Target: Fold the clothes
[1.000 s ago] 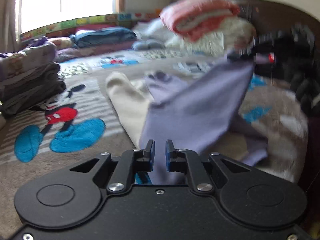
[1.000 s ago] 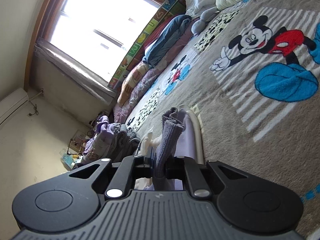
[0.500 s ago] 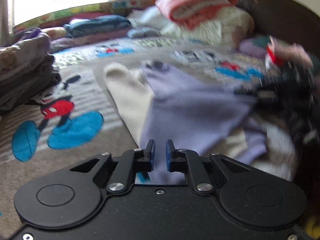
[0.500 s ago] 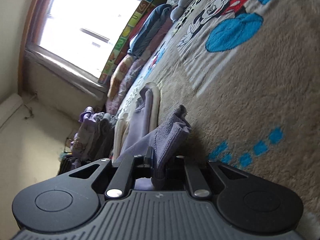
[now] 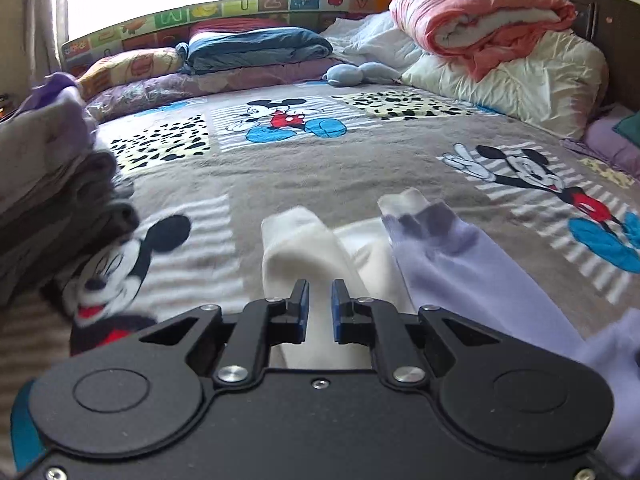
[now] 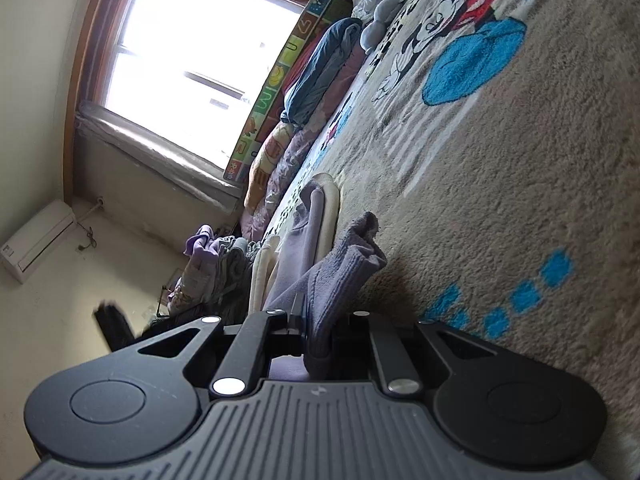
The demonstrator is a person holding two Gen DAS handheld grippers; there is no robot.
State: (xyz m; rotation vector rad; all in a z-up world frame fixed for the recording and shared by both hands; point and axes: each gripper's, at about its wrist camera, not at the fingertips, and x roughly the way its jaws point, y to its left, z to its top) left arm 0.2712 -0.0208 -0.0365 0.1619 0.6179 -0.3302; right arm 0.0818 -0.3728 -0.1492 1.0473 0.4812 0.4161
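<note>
A lavender garment [image 5: 460, 256] lies on the grey cartoon-print blanket [image 5: 360, 168], partly over a cream-white garment [image 5: 304, 248]. My left gripper [image 5: 319, 300] hovers low over the white garment. Its blue pads stand a narrow slit apart with nothing pinched between them, and the lavender cloth lies off to its right. My right gripper [image 6: 320, 320] is shut on a bunched edge of the lavender garment [image 6: 344, 264], held close to the blanket [image 6: 520, 200]. The cloth trails from it toward the white garment [image 6: 330, 208].
A pile of folded grey and purple clothes [image 5: 48, 184] sits at the left edge of the bed. At the head end lie a rolled pink quilt [image 5: 480, 12], a white pillow [image 5: 520, 80] and a folded blue blanket [image 5: 256, 46]. A window [image 6: 200, 60] is beyond.
My left gripper has swung left, off the lavender cloth to over the white garment. My right gripper has come down to the blanket with the lavender edge still pinched, then held still.
</note>
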